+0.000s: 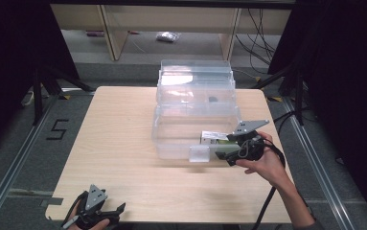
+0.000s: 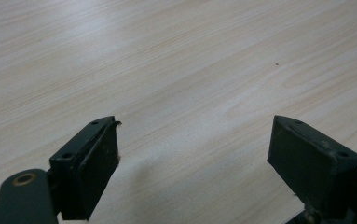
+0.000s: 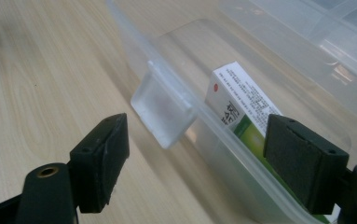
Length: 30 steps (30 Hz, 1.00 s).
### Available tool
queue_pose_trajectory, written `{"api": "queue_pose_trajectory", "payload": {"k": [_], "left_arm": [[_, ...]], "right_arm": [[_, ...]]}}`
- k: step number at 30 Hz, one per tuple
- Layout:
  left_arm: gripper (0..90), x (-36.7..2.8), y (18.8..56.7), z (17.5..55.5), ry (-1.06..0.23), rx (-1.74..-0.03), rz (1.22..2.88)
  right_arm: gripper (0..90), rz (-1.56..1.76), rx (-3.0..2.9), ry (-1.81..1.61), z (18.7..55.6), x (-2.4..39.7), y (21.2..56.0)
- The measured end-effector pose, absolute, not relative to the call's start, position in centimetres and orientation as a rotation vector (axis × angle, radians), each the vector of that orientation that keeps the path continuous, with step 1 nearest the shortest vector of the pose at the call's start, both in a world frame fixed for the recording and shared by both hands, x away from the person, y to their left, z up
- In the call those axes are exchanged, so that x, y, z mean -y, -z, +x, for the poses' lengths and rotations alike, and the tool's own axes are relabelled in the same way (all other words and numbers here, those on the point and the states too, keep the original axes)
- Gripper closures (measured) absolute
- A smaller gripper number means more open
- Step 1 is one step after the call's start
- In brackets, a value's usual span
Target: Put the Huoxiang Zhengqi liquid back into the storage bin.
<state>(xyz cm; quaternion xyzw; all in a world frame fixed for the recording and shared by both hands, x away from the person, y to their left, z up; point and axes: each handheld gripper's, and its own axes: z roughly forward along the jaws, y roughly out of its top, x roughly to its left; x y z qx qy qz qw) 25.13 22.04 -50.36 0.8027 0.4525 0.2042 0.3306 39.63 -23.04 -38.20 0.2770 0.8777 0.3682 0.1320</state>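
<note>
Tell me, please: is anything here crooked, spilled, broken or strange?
Nothing stands out. The clear plastic box sits flat on the table, its lid open behind it, nothing spilled. The white and green carton lies inside by the near wall. The latch flap looks intact.

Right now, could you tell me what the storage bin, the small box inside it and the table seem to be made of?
Storage bin: apparently clear, slightly frosted plastic; the table shows through its walls. Small box: probably printed cardboard, white and green, with crisp folded edges. Table: pale wood or wood-look laminate with a matte, streaked grain; which of the two is unclear.
</note>
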Motion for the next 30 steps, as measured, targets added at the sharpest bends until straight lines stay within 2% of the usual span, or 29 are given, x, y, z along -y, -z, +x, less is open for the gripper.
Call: {"api": "queue_pose_trajectory", "payload": {"k": [12, 30], "left_arm": [[15.4, -21.8, 50.6, 25.1, -0.563, -1.206, 2.072], [15.4, -22.0, 50.3, 25.0, -0.537, -1.174, 2.102]], "right_arm": [[24.0, 0.870, -2.535, -1.124, 37.4, 23.5, 39.8], [21.4, 0.863, -2.508, -1.177, 35.1, 23.6, 41.2]]}}
